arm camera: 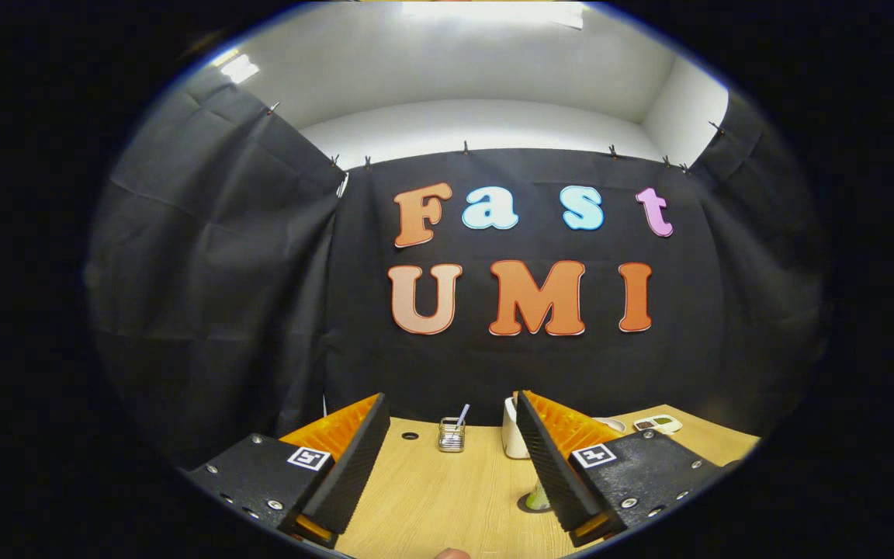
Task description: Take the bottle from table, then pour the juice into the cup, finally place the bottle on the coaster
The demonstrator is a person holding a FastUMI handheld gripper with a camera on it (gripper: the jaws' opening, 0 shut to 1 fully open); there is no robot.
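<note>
Claw (447, 458) open over table (431, 497); white cup (512, 439) beyond fingers.

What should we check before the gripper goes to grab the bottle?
1. Gripper open: ok, nothing between the fingers.
2. Bottle found: cannot tell; a green thing peeks out beside one finger.
3. Cup found: cannot tell; a white container stands beyond the fingers.
4. Coaster found: cannot tell.
5. Table between the fingers bare: ok.
6. Mesh holder far ahead, out of the way: ok.
</note>
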